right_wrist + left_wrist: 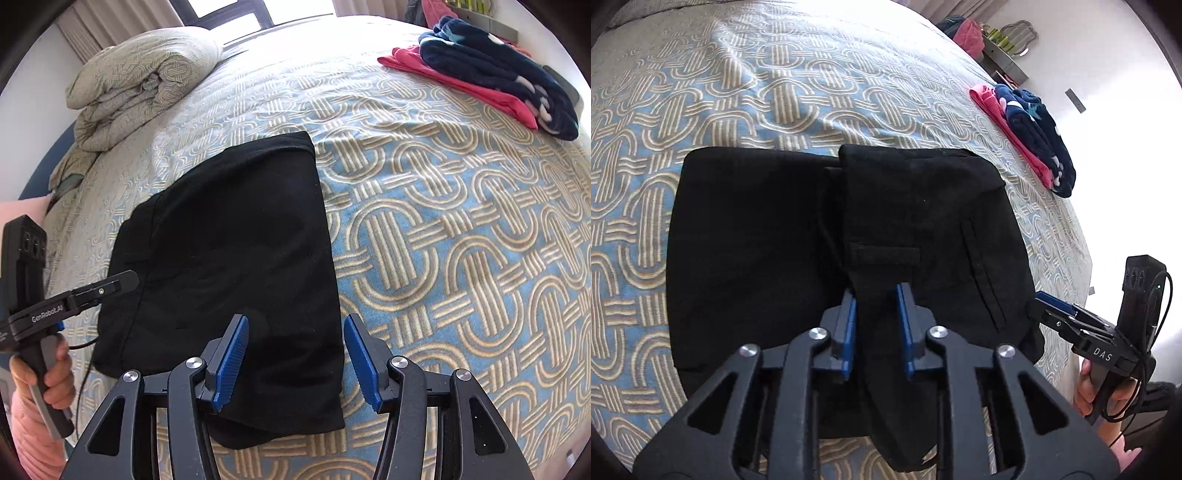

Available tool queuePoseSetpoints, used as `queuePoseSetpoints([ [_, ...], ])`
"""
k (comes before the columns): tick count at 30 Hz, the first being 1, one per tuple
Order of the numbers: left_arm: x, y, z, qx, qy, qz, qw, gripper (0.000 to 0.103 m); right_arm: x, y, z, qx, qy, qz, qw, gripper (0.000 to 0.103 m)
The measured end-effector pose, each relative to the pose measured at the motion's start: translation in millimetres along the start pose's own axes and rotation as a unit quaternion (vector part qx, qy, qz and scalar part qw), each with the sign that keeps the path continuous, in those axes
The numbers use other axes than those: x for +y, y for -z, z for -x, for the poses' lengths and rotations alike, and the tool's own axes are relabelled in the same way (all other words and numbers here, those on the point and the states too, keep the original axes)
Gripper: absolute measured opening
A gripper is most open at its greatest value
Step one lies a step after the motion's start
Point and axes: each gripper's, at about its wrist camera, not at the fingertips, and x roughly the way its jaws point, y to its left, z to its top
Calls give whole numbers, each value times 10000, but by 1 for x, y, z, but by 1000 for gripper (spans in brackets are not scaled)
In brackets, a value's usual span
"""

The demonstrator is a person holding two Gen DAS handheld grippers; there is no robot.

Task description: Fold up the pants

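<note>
The black pants (pixel 768 240) lie folded in a thick rectangle near the bed's (pixel 738 96) near edge. The left tongs (pixel 877 325) pinch a raised fold (pocket flap showing); the right tongs (pixel 295 354) stand spread over the near corner.

The left wrist camera is looking steeply down along the left gripper (pixel 877 295), sitting close over the black pants (pixel 775 240) on the patterned bedspread (pixel 738 92); the right gripper (pixel 1047 304) is showing at four o'clock. The right wrist camera is looking down along its own fingers over the pants' near edge, the other gripper at nine o'clock. Both are sharing the pants, bedspread and folded pink and navy clothes (pixel 498 81) at one o'clock.
</note>
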Motion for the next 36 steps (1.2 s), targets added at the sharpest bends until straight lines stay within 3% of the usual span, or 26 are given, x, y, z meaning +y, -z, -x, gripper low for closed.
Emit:
queuePoseSetpoints([
  [3, 8, 0, 3, -63, 223, 248, 9994, 17, -5, -4, -4, -49, -82, -253, 9996, 59],
  [6, 4, 1, 1, -87, 84, 131, 9998, 20, -6, -4, -8, -63, -76, -357, 9993, 59],
  [8, 2, 1, -3, -54, 10, 134, 9999, 34, -5, -4, -10, 10, -142, -361, 9992, 59],
  [10, 4, 1, -9, 25, 47, 180, 9998, 68, -5, -2, -12, 24, -191, -403, 9990, 59],
  [12, 2, 2, -15, 135, 162, 137, 9997, 75, -5, -1, -11, 19, -202, -434, 9989, 60],
  [14, -1, 4, -18, 151, 121, -87, 9998, 75, -6, -1, -11, 42, -234, -473, 9986, 60],
  [15, -1, 5, -18, 147, 134, -172, 9997, 73, -6, -1, -11, 47, -239, -476, 9986, 60],
  [16, -3, 5, -18, 141, 184, -267, 9994, 65, -6, -1, -10, 46, -239, -467, 9986, 60],
  [17, -5, 5, -18, 164, 249, -337, 9990, 28, -6, -1, -11, 40, -231, -453, 9987, 60],
  [19, -6, 3, -14, 107, 341, -285, 9990, 16, -4, -1, -11, 21, -203, -410, 9990, 60],
  [26, -36, 3, 25, -396, 385, -443, 9975, 15, 6, -1, -4, -54, -114, -167, 9998, 60],
  [31, -68, -6, 56, -633, 522, -906, 9925, 15, 2, -2, 18, -325, -192, -209, 9991, 60],
  [36, -51, -14, 88, -884, 482, -795, 9917, 15, 4, -5, 32, -433, -359, -156, 9983, 60],
])
